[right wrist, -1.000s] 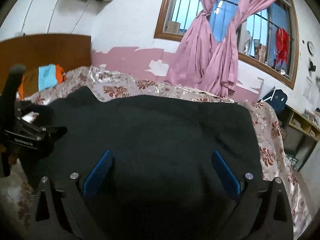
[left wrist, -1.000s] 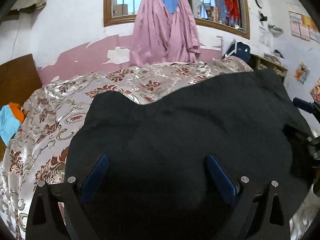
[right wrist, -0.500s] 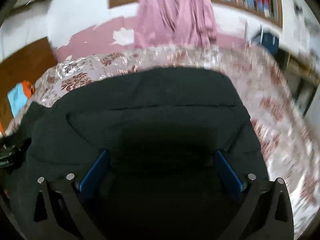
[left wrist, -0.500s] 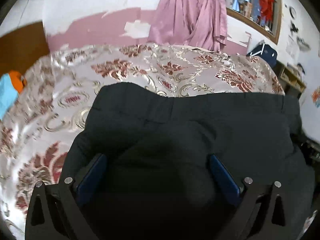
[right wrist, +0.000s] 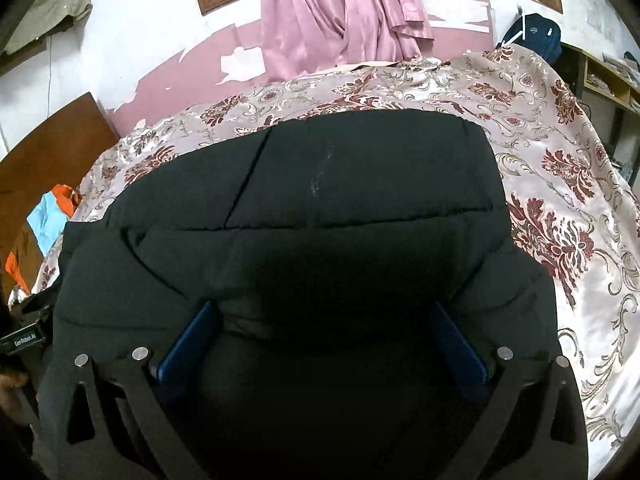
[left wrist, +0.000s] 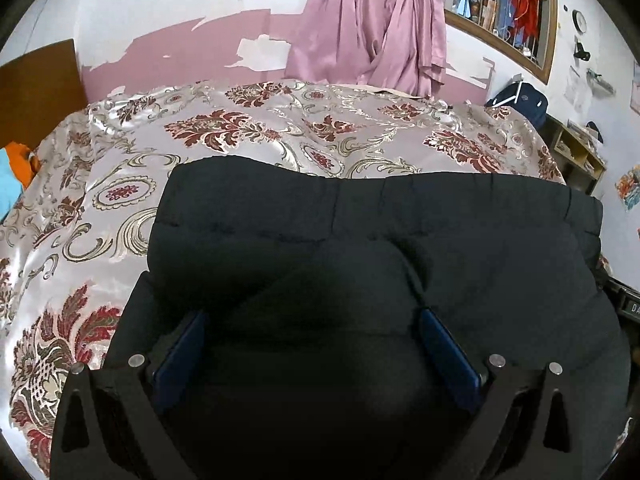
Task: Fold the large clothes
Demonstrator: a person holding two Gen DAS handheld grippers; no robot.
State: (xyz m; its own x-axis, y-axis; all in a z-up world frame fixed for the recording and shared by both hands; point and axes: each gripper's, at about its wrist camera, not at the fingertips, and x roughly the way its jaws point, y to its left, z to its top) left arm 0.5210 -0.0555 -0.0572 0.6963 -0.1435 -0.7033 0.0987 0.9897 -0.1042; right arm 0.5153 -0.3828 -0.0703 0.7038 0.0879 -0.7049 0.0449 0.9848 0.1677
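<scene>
A black padded jacket (left wrist: 400, 220) lies on the flowered satin bedspread (left wrist: 240, 136), its near part doubled over the far part. A quilted seam line runs across it (right wrist: 360, 224). My left gripper (left wrist: 312, 316) has its blue pads set wide around a thick mound of the jacket's near left edge. My right gripper (right wrist: 324, 306) grips a similar mound of jacket (right wrist: 360, 168) at the near right edge. The fabric hides the fingertips' inner sides.
Pink curtains (left wrist: 368, 24) hang at a window behind the bed. A wooden headboard (right wrist: 44, 152) and an orange-and-blue cloth (right wrist: 48, 216) are at the left. A shelf unit (left wrist: 576, 152) and a dark bag (left wrist: 524, 100) stand at the right. Bedspread (right wrist: 560, 184) is bare beyond the jacket.
Both grippers have carried the raised jacket edge forward and down. It filled the views a second ago and now rests folded on the bed, with more bedspread showing.
</scene>
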